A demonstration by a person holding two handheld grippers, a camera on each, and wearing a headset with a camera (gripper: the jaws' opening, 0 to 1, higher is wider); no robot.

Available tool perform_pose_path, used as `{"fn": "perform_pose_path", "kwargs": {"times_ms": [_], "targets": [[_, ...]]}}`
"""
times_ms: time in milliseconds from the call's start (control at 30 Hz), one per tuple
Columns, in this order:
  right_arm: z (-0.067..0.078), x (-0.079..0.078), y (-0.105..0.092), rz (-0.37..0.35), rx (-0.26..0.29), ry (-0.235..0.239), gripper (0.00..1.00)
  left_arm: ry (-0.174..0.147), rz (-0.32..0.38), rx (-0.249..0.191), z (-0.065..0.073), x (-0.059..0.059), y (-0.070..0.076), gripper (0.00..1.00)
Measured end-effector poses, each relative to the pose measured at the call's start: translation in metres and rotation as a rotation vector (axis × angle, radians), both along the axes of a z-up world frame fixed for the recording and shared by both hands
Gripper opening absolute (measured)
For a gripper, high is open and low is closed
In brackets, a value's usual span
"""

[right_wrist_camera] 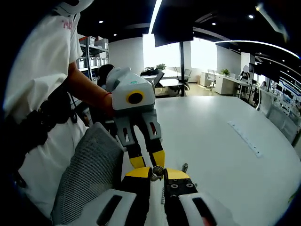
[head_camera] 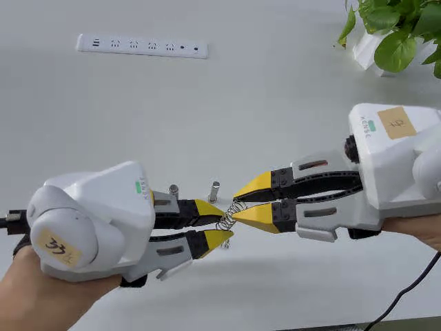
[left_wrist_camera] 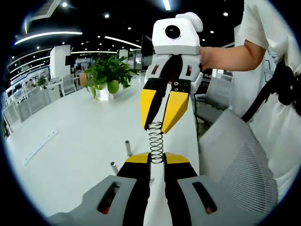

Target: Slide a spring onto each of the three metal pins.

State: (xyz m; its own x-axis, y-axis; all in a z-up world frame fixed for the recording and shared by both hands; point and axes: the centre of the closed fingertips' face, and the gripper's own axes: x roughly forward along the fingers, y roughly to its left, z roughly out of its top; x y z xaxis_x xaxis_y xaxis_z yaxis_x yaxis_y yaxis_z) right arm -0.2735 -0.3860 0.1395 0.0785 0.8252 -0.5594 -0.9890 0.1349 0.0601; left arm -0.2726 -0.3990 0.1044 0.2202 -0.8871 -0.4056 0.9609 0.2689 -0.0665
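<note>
A small metal spring (head_camera: pixel 231 213) hangs in the air between my two grippers. My left gripper (head_camera: pixel 216 223), low on the left, is shut on the spring's near end (left_wrist_camera: pixel 156 157). Coming in from the right, my right gripper (head_camera: pixel 236 206) is shut on the other end (left_wrist_camera: pixel 155 126). In the right gripper view the spring (right_wrist_camera: pixel 158 172) sits at my right gripper's (right_wrist_camera: pixel 157 174) yellow tips. Two upright metal pins (head_camera: pixel 173 190) (head_camera: pixel 215 188) stand on the white table just behind the jaws, with no spring on them. The left gripper view shows the pins (left_wrist_camera: pixel 128 147) (left_wrist_camera: pixel 114 167) below the spring.
A white power strip (head_camera: pixel 141 46) lies at the table's far left. A potted green plant (head_camera: pixel 396 31) stands at the far right corner. A black cable (head_camera: pixel 406 289) runs off the near right edge. A grey mesh chair (left_wrist_camera: pixel 244 160) is beside the table.
</note>
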Motion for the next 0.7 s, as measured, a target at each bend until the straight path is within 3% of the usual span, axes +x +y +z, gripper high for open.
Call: {"fn": "perform_pose_path", "kwargs": {"times_ms": [200, 500, 633, 700], "targets": [[-0.0004, -0.0002, 0.0001, 0.009, -0.013, -0.011, 0.06, -0.003, 0.001, -0.001, -0.0001, -0.0002, -0.0001, 0.07], [-0.0002, 0.0012, -0.0019, -0.005, -0.009, 0.022, 0.07, -0.003, 0.008, -0.008, 0.0003, 0.0009, 0.0007, 0.07], [0.0036, 0.0046, -0.004, -0.013, -0.009, 0.043, 0.15, -0.003, 0.005, -0.007, -0.0007, -0.0001, -0.0001, 0.07], [0.0034, 0.0033, -0.0064, 0.022, -0.04, 0.04, 0.16, -0.002, 0.004, -0.009, -0.0006, -0.0003, -0.0006, 0.06]]}}
